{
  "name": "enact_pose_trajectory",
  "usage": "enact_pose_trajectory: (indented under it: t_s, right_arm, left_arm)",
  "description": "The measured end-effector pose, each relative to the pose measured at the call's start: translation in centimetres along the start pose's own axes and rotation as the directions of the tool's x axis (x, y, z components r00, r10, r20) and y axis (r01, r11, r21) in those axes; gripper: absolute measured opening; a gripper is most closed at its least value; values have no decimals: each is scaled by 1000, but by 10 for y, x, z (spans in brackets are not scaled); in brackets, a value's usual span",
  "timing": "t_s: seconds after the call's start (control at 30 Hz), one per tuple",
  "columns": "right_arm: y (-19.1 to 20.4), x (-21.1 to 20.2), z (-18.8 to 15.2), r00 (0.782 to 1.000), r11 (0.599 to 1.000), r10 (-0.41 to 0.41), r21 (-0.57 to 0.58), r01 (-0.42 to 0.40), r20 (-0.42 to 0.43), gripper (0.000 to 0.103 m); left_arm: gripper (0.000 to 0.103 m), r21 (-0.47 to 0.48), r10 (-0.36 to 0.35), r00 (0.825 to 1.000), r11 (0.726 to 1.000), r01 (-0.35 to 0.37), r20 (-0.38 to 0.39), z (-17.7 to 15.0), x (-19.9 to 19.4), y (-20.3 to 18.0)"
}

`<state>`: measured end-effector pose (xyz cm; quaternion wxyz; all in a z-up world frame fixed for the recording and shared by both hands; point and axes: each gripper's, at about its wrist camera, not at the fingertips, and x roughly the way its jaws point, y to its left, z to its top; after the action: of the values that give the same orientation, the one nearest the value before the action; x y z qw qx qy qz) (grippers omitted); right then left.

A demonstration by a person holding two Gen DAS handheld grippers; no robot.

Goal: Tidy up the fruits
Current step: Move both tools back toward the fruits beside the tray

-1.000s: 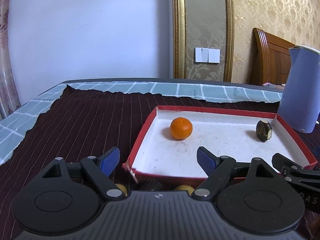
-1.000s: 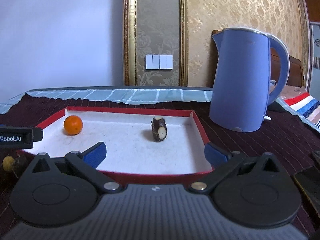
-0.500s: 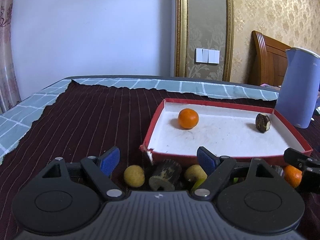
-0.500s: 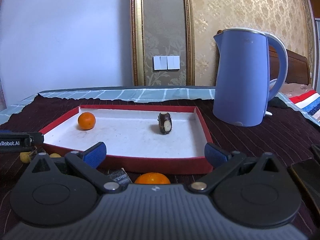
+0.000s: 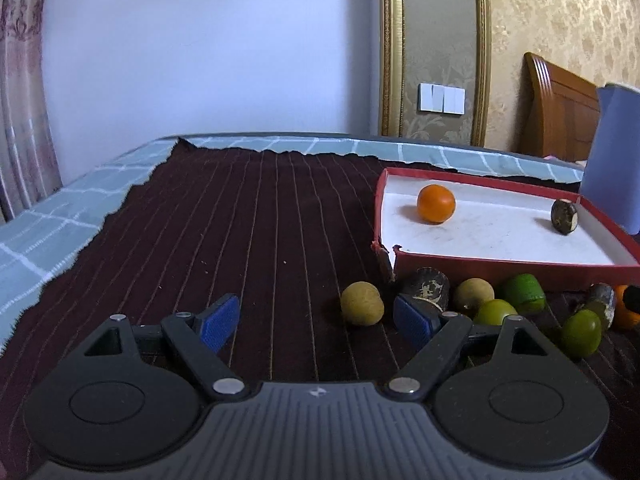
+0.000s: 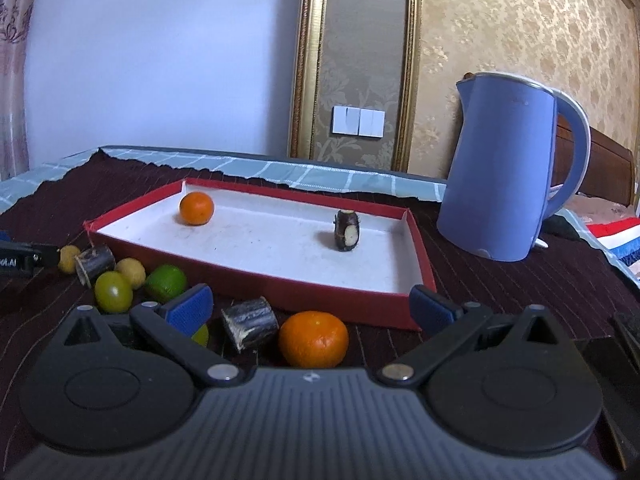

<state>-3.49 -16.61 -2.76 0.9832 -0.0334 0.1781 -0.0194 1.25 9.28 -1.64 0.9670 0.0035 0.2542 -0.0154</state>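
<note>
Tools, left [image 5: 316, 318] and right [image 6: 310, 308], I see both released above loose fruits [image 6: 314, 339] before the tray [image 6: 256, 276].

Oranges [image 6: 196, 208] 2; green fruits [image 6: 165, 282] 3; yellow fruits [image 6: 130, 273] 2; cane pieces [image 6: 249, 322] 3; tray [image 6: 352, 297] 1; kettle [image 6: 502, 168] 1.

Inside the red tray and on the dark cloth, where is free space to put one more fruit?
In the red tray, the white floor between the orange and the dark cane piece is bare, as is its near part. The dark cloth left of the tray is also free. Along the tray's near wall it is crowded with loose fruits.
</note>
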Motion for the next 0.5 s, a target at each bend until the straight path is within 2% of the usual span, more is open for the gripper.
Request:
enact_pose_trajectory:
  t_s: [0.13, 0.3, 0.5]
  right_arm:
    - [-2, -2, -3, 1000, 1000, -19, -2, 19, -9, 103]
    - [-10, -4, -6, 999, 999, -41, -3, 41, -12, 103]
    - [-15, 0, -10, 999, 999, -38, 11, 39, -27, 103]
  left_arm:
    - [84, 4, -23, 1000, 1000, 23, -21, 3, 6, 0]
    - [84, 47, 62, 997, 997, -60, -36, 4, 15, -7]
    - [84, 44, 58, 996, 998, -55, -61, 11, 27, -10]
